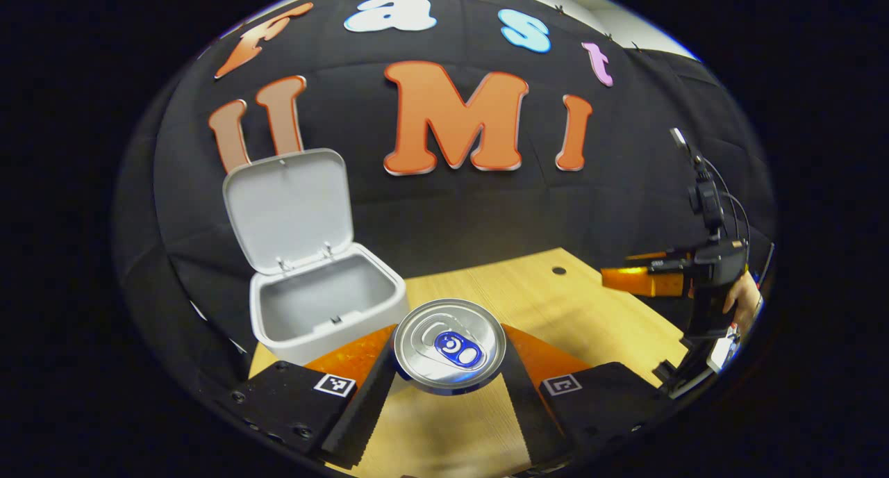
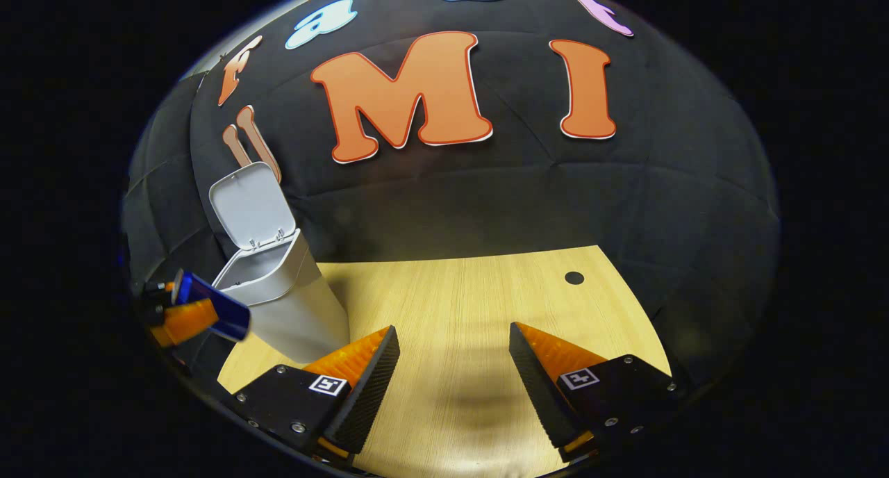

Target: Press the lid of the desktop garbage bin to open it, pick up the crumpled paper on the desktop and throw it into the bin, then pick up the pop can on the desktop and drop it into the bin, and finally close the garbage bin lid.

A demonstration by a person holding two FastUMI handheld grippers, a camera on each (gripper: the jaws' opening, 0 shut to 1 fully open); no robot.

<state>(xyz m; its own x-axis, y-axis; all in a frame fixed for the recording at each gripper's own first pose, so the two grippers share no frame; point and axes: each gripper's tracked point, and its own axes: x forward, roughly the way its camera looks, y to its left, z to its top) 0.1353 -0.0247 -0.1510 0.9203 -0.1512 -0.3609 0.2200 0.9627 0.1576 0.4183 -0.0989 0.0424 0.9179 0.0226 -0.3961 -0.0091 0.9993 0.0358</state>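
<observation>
**Can in grip, bin open — drop step pending**

Left gripper (image 1: 448,367) pinches the pop can (image 1: 450,344), both fingers pressed on its sides. In the left gripper view the can's top faces the camera, pull tab visible, so its long axis runs roughly along the gripper's forward line. In the right gripper view the same can (image 2: 208,306) hangs lifted off the desk, just beside the garbage bin (image 2: 288,304), lying tilted with its top end toward the left edge.

Bin lid (image 1: 288,207) stands upright, hinged back; the bin mouth is open. No crumpled paper seen on the wooden desktop (image 2: 458,290); likely already binned, though the bin's inside is only partly visible.

Step in hand, by my reading: carrying the can to the bin. Next: bring it over the opening, release, then press the lid shut.

Right gripper (image 2: 455,367) spread wide, holding nothing, over bare desktop.
</observation>
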